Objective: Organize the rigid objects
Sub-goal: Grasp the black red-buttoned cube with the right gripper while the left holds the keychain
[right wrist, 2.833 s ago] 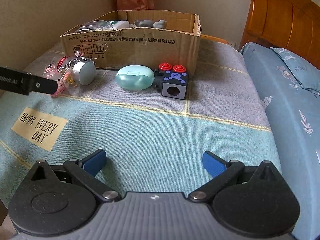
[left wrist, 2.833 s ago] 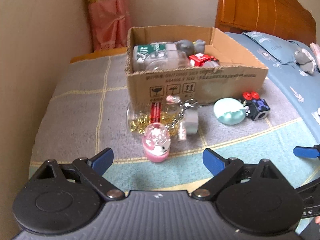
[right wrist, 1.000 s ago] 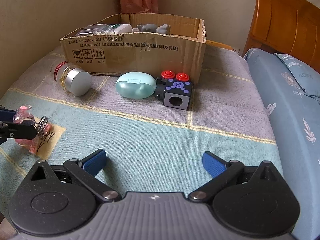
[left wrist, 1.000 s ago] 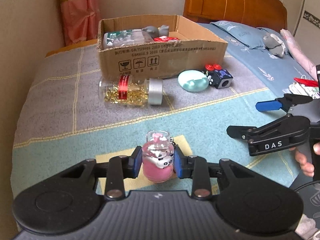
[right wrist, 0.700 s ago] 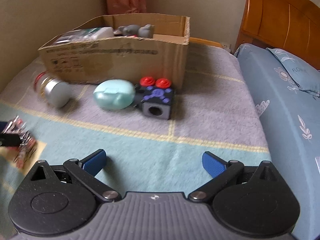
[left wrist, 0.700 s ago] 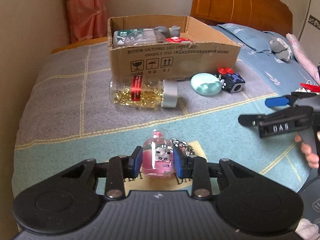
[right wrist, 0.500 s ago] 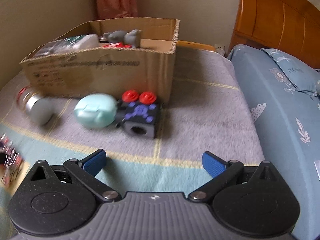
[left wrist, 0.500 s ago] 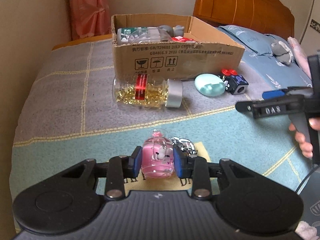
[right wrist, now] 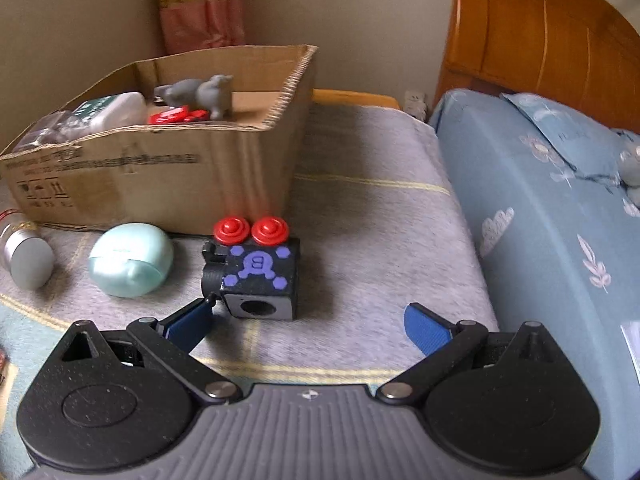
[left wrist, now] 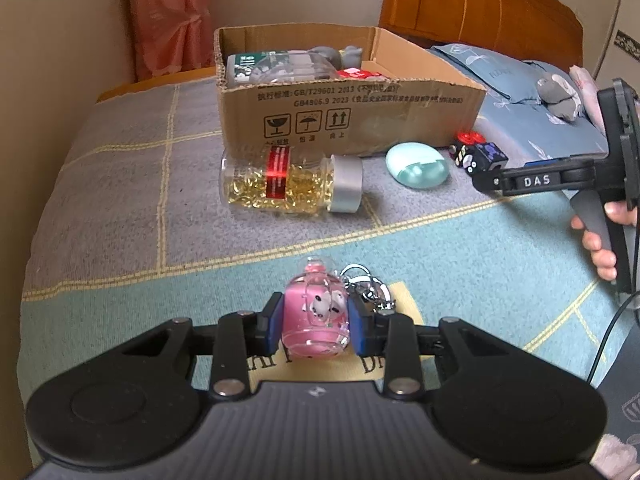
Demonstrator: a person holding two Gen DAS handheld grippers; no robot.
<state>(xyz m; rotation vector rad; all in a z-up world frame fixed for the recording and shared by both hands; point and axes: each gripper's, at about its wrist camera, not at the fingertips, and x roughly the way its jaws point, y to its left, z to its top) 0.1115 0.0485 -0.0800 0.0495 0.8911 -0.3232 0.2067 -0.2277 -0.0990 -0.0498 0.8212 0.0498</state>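
At the far left of your right wrist view, the capsule jar [right wrist: 28, 254] is cut off by the frame edge. Your left gripper [left wrist: 315, 320] has its jaws clamped on the pink keychain bottle [left wrist: 315, 318] above the blanket [left wrist: 120, 200]. Your right gripper [right wrist: 308, 322] hovers with jaws wide apart, empty, just before the black cube toy [right wrist: 258, 276] beside the cardboard box [right wrist: 160, 184].

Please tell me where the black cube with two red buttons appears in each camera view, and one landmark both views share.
Left wrist: the cube is at the right, past the mint case, just beyond the right gripper's tip.
Right wrist: the cube is at the centre, just ahead of the open jaws of the right gripper.
Shared landmark: the cardboard box behind the cube.
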